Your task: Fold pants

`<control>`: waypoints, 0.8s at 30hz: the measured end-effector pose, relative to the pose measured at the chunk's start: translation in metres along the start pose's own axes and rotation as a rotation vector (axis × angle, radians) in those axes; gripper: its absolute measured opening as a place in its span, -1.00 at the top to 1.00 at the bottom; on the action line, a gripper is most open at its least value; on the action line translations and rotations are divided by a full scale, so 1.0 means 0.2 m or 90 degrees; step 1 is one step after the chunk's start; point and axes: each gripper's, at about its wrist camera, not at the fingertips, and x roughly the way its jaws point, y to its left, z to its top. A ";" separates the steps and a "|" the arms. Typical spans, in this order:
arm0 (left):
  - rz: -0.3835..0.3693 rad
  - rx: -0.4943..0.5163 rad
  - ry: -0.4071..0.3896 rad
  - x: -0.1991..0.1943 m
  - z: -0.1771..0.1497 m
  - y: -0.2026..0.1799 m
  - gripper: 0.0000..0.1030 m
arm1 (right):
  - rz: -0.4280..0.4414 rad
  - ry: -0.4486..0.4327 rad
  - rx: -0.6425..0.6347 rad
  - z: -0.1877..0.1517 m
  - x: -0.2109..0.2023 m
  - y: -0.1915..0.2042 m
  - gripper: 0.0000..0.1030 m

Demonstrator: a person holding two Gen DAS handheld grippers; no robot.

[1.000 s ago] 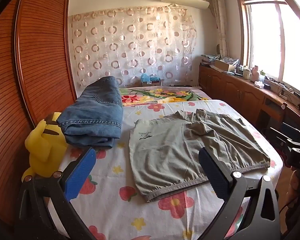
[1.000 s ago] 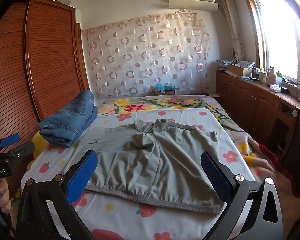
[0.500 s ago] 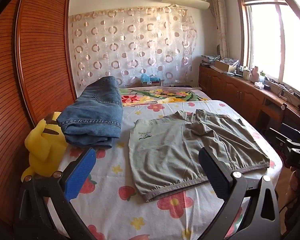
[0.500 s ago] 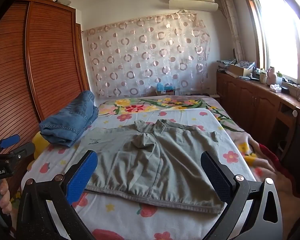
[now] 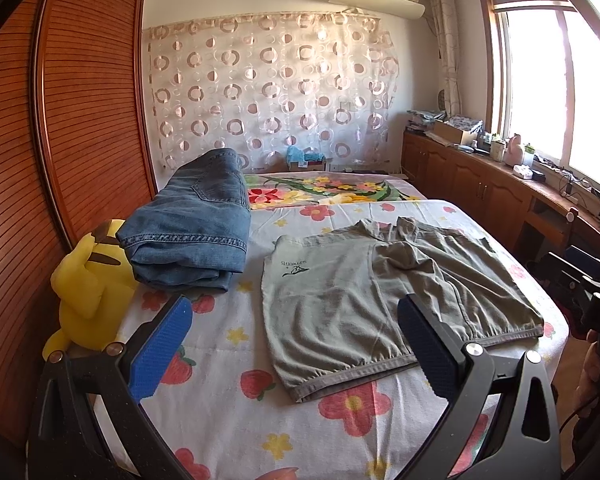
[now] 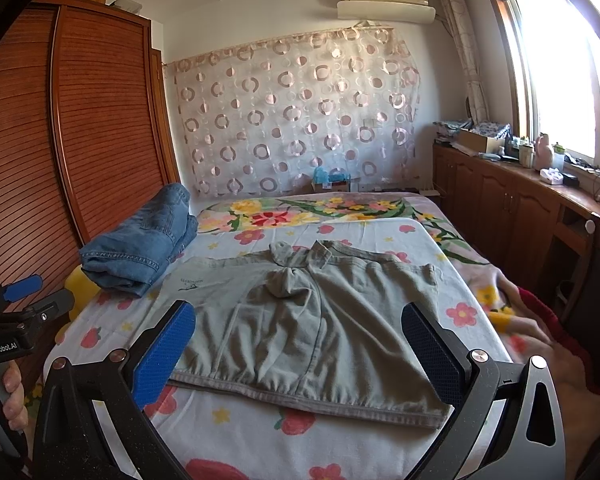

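Observation:
Grey-green shorts [image 5: 364, 300] lie spread flat on the flowered bed sheet [image 5: 228, 380], waistband nearest me, legs pointing away; they also show in the right wrist view [image 6: 300, 320]. My left gripper [image 5: 292, 332] is open and empty, held above the bed's near edge, left of the shorts' middle. My right gripper [image 6: 298, 340] is open and empty, held above the waistband. Each gripper shows at the side of the other's view.
Folded blue jeans [image 5: 192, 232] lie at the bed's left, also in the right wrist view [image 6: 140, 248]. A yellow plush toy [image 5: 88, 284] sits beside them against the wooden wardrobe [image 5: 40, 160]. Wooden cabinets [image 6: 520, 216] run along the right under the window.

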 end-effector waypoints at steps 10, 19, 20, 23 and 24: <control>-0.002 -0.002 0.000 0.00 0.00 0.01 -0.99 | -0.001 -0.001 0.001 0.00 0.02 0.00 -1.00; -0.001 -0.002 0.000 0.00 0.00 0.01 -0.99 | 0.000 -0.001 0.001 0.00 0.02 0.00 -1.00; -0.001 -0.002 -0.001 0.00 0.00 0.01 -0.99 | 0.000 -0.002 0.001 0.00 0.02 0.00 -1.00; -0.001 -0.002 0.000 0.00 0.00 0.01 -0.99 | 0.000 -0.002 0.001 0.00 0.02 0.00 -1.00; -0.001 -0.001 0.000 0.00 0.00 0.01 -0.99 | 0.000 -0.002 0.001 0.00 0.02 0.00 -1.00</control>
